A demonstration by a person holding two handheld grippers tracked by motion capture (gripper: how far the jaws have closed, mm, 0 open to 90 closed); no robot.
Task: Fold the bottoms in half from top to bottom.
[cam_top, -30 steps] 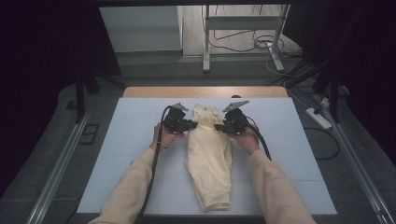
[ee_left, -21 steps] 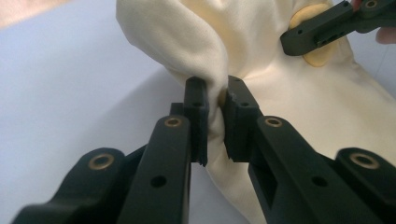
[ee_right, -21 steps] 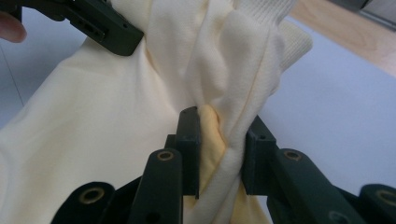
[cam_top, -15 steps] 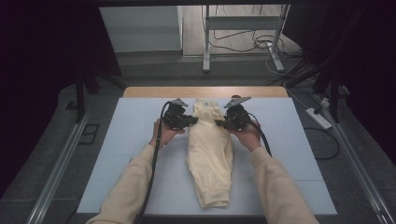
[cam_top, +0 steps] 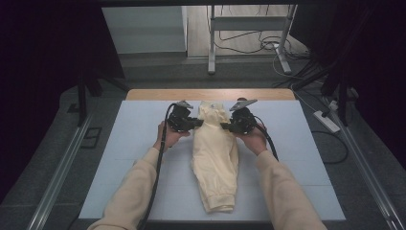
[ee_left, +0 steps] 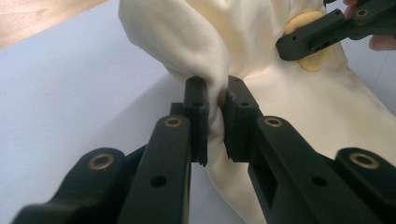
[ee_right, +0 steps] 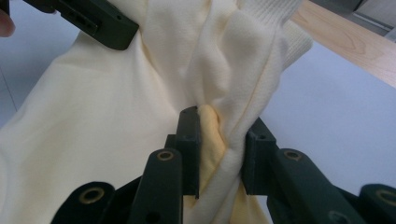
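Observation:
A cream-yellow garment (cam_top: pixel 214 158) lies lengthwise on the pale blue mat (cam_top: pixel 119 158), its far end lifted a little between the two grippers. My left gripper (cam_top: pixel 195 123) pinches the garment's left edge; in the left gripper view its jaws are shut on a fold of the cloth (ee_left: pixel 215 100). My right gripper (cam_top: pixel 225 126) grips the opposite edge, and in the right gripper view a thick bunch of fabric (ee_right: pixel 222 135) is clamped between its jaws. Each gripper view shows the other gripper's jaw (ee_left: pixel 322 35) (ee_right: pixel 98 21) across the garment.
The mat lies on a wooden table (cam_top: pixel 210 94) whose far edge shows beyond it. Metal rails (cam_top: pixel 60 172) run along both sides of the table. Cables and a stand's legs (cam_top: pixel 249 43) lie on the floor beyond.
Both hands have shifted slightly away from the person, carrying the garment's far end with them. Both grips stay the same.

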